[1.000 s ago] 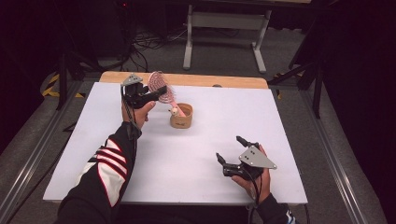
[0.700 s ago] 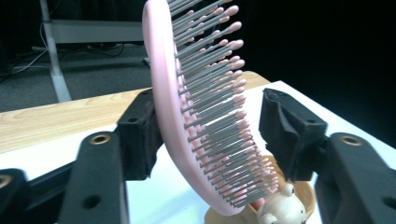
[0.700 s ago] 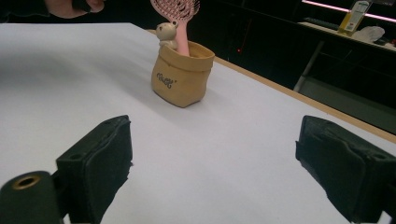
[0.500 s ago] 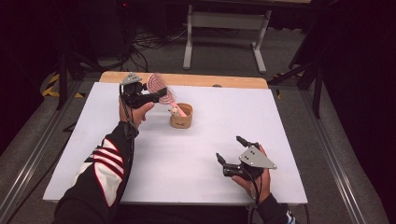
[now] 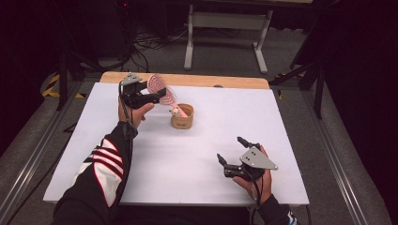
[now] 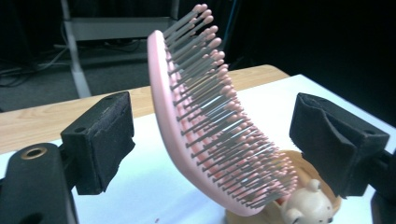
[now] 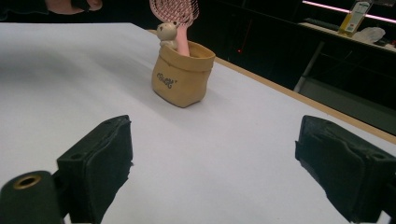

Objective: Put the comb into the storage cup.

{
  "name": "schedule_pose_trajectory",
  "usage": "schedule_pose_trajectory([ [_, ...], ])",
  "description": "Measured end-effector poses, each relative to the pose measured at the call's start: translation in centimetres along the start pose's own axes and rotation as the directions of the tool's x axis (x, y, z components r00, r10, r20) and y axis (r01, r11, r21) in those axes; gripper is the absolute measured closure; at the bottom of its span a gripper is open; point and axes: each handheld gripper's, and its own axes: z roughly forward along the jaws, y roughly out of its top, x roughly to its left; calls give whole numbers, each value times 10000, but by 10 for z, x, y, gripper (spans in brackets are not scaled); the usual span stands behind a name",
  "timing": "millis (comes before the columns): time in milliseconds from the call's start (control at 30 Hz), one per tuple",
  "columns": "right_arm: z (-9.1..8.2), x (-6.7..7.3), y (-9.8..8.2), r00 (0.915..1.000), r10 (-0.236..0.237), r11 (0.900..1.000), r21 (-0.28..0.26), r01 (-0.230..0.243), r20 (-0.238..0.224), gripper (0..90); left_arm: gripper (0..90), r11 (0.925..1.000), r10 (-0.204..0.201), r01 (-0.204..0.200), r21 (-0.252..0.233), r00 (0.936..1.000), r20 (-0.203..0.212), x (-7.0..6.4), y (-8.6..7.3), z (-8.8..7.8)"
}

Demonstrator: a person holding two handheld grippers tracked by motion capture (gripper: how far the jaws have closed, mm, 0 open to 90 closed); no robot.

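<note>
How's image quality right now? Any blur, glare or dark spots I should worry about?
High view: white table evenly lit, surroundings nearly black. Left gripper view: hairbrush bristles fairly sharp, background soft. Right gripper view: pouch clear with a soft shadow beside it; right claw pads slightly blurred. No glare.

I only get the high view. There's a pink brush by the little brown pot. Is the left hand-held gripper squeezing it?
Observer: No. In the left gripper view the left hand-held gripper is open, with gaps between both pads and the pink brush.
Operator: Is the brush inside the pot?
Observer: Yes. The right gripper view shows its handle going down into the tan pot, standing tilted.
Operator: What's the tiny thing on it?
Observer: A small cream bear figure at the pot's rim.
Operator: And the other gripper?
Observer: The right hand-held gripper is open over bare white table, with nothing between its pads.
</note>
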Motion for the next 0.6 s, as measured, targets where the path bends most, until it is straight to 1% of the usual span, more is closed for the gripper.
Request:
schedule_pose_trajectory([
  [33, 0, 0, 0, 10000, 31, 10000, -12, -31, -1, 111, 139, 10000, 27, -27, -22, 10000, 57, 0, 0, 0],
  [100, 0, 0, 0, 10000, 40, 10000, -15, -39, 13, 111, 127, 9999, 131, -131, -46, 9999, -1, 0, 1, -1],
  [167, 0, -1, 0, 10000, 49, 10000, -20, -49, 12, 110, 121, 9998, 187, -187, -89, 9998, 32, 0, 2, -2],
  [233, 0, 0, 0, 10000, 32, 10000, -6, -32, 19, 110, 121, 9996, 291, -292, -35, 9996, -61, 1, 3, -4],
  [267, 0, 0, 0, 10000, 27, 10000, -9, -27, 16, 110, 121, 9996, 288, -288, -19, 9996, 16, 1, 3, -5],
  [433, 0, -1, 0, 10000, 29, 10000, -8, -29, 33, 110, 120, 9990, 445, -445, 100, 9990, 43, 2, 2, -7],
  [500, -1, 0, 0, 10000, 14, 10000, -15, -14, 38, 110, 117, 9983, 572, -573, 86, 9983, 107, 1, 2, -9],
  [600, 0, 0, 0, 10000, -25, 10000, -29, 25, 45, 111, 107, 9960, 880, -880, 145, 9961, 25, 1, 2, -14],
])
